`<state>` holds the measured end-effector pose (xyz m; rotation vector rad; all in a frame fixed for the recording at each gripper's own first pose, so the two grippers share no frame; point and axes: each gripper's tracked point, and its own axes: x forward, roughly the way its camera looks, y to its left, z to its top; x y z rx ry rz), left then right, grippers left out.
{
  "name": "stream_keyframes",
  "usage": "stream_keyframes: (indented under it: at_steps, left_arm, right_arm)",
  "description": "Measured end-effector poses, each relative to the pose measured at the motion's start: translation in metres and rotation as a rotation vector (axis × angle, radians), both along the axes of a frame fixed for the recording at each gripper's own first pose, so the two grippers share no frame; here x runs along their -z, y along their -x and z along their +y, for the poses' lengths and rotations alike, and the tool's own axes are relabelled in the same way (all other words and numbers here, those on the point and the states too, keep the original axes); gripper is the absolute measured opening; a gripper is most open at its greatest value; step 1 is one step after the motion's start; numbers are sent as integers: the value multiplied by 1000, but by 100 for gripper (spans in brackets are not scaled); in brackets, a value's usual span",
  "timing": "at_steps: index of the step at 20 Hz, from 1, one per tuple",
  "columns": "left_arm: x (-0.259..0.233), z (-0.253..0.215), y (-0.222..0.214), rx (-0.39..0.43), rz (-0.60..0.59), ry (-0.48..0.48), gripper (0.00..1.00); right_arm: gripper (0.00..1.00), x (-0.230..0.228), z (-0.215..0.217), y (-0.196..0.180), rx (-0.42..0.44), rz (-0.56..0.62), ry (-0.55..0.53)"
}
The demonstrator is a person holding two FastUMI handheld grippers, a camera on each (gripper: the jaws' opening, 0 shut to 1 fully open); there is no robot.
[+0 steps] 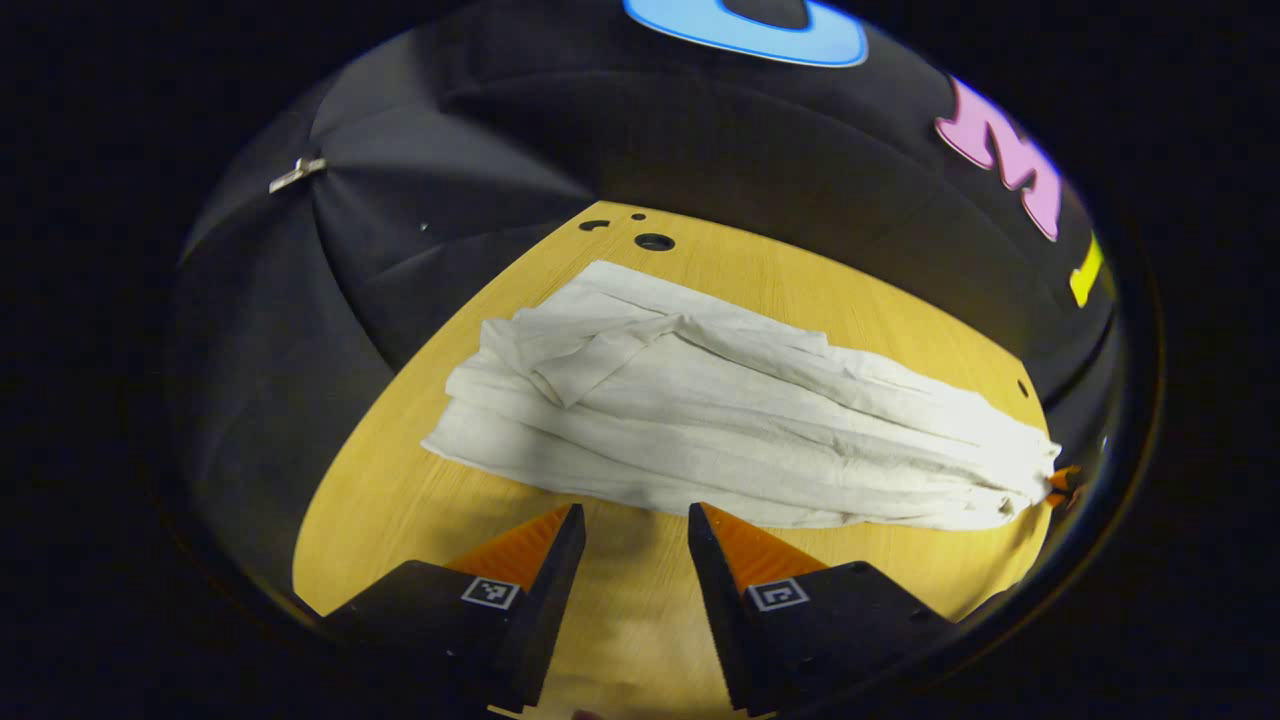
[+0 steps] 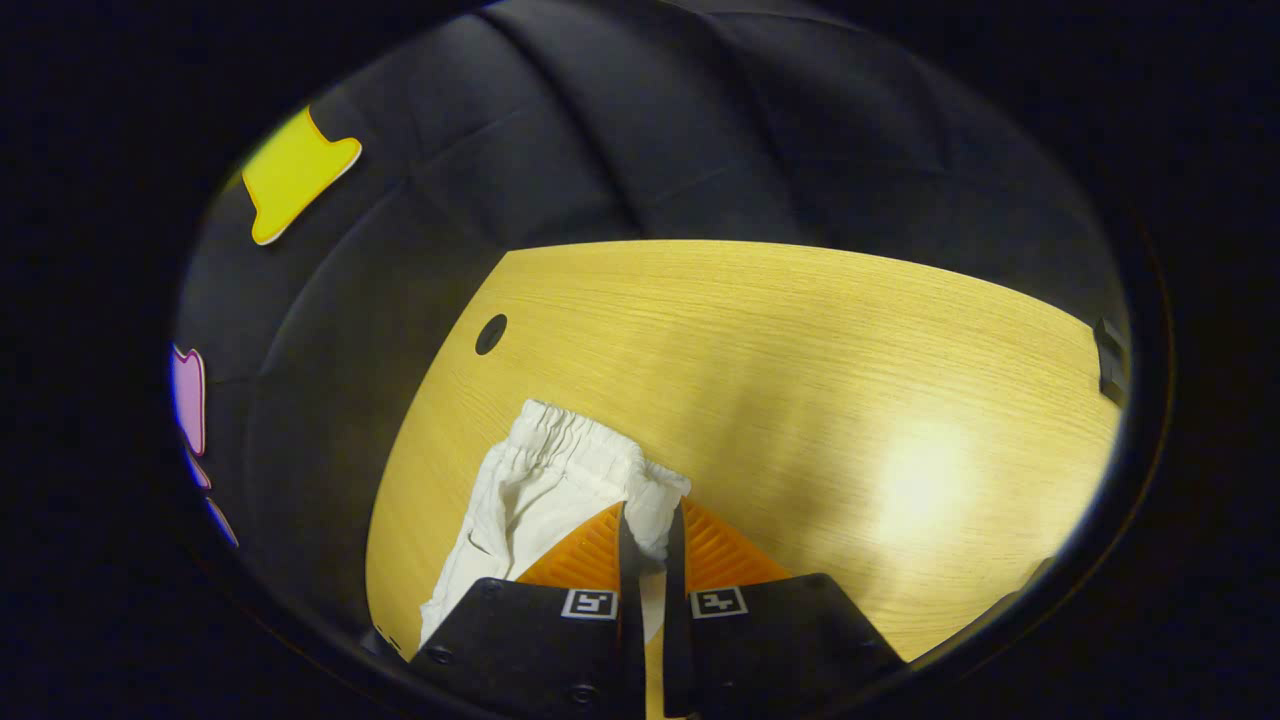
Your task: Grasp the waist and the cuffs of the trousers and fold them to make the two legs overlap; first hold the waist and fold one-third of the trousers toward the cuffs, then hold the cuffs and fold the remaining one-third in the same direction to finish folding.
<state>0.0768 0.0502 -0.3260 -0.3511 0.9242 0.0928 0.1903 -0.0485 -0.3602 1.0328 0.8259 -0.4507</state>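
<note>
White trousers (image 1: 720,420) lie lengthwise on the wooden table (image 1: 400,500), creased, with one piece flipped over at their left end. My left gripper (image 1: 635,520) is open just short of the cloth's near edge, with nothing between its fingers. At the trousers' far right end the other gripper's tip (image 1: 1062,485) touches the cloth. In the right gripper view the elastic waistband (image 2: 570,440) bunches up in front of the fingers. There my right gripper (image 2: 650,525) is shut on a corner of that waistband, which shows in the narrow gap between the fingers.
Round holes (image 1: 654,241) mark the table's far corner, and another hole (image 2: 490,333) lies beyond the waistband. Bare tabletop (image 2: 800,350) stretches to the right of the waist. A small dark fitting (image 2: 1110,360) sits at the table's right edge. Black cloth walls surround the table.
</note>
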Motion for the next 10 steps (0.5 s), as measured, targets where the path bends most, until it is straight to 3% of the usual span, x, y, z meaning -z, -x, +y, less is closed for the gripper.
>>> stream_keyframes:
  at_steps: [6, 10]
  left_arm:
    - [8, -2, -13, -234, 32, 316, 70]
    - [18, 8, -34, -329, 29, 398, 66]
  right_arm:
    - [11, -9, -6, -4, -2, -97, 2]
    - [12, -8, -5, -7, -24, -122, 21]
